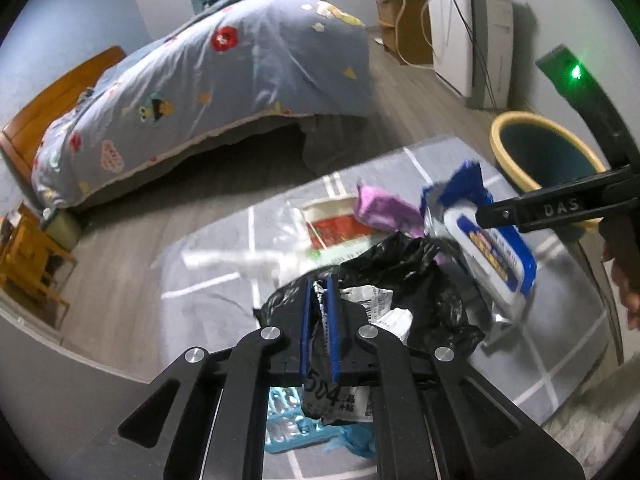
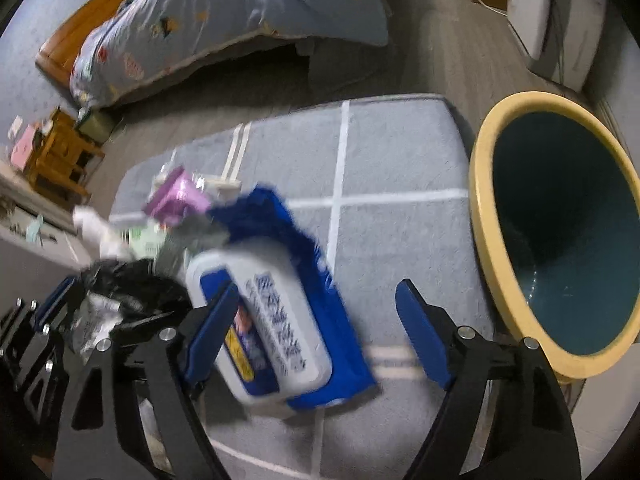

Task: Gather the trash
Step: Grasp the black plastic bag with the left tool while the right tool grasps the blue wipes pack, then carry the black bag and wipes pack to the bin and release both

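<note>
L gripper jaws clamped on a crumpled printed wrapper atop the black bag on the grey rug. R gripper jaws wide, the blue-white wipes pack loose between them, touching one pad only. Yellow-rimmed bin just beside the rug.

Floor: grey wood planks, with a grey rug crossed by white lines.
Bed: wooden frame, blue-grey quilt (cartoon and flower prints).
Walls: pale blue-grey.
Other furniture: white cabinet, wooden stand, yellow wooden rack.
</note>
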Demonstrator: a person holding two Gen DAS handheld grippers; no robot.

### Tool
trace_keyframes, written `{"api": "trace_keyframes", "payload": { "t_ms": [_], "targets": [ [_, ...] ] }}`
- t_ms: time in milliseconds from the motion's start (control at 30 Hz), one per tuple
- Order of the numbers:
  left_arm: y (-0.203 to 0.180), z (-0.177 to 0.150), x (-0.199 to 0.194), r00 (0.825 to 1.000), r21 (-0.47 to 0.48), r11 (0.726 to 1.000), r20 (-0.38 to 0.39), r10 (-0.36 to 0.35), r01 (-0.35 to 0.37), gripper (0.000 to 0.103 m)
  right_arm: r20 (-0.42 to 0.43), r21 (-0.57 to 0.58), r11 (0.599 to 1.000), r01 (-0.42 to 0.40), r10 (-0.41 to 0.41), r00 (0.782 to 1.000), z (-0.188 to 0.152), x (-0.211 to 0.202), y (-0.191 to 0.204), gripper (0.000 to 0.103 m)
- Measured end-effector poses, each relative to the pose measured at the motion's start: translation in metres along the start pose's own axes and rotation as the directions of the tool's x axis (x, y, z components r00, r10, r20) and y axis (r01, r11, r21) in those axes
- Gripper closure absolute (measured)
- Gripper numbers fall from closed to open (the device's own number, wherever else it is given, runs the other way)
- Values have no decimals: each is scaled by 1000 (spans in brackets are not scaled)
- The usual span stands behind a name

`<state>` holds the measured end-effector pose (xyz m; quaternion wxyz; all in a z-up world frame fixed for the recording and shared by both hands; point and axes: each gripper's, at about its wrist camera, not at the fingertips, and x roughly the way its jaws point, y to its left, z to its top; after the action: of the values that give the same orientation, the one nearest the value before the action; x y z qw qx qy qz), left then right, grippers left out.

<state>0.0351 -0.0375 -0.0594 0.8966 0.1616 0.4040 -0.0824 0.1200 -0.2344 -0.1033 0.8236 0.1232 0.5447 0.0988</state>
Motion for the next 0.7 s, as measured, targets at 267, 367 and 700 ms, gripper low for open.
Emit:
{"api": "trace_keyframes", "payload": {
  "t_ms": [267, 367, 700],
  "targets": [
    [20, 15, -7, 999, -58, 998, 39, -7, 10, 95, 34, -186, 983, -4, 11, 999, 19, 11, 24, 62],
    [20, 18, -8, 999, -56, 998, 47, -10, 13, 95, 28, -205, 979, -14, 20, 999, 20, 8, 25, 96],
    [26, 37, -30, 991, -79, 997, 131, -2, 13, 95, 152, -341, 938, 67, -16, 988, 17, -57, 39, 100]
  ]
}}
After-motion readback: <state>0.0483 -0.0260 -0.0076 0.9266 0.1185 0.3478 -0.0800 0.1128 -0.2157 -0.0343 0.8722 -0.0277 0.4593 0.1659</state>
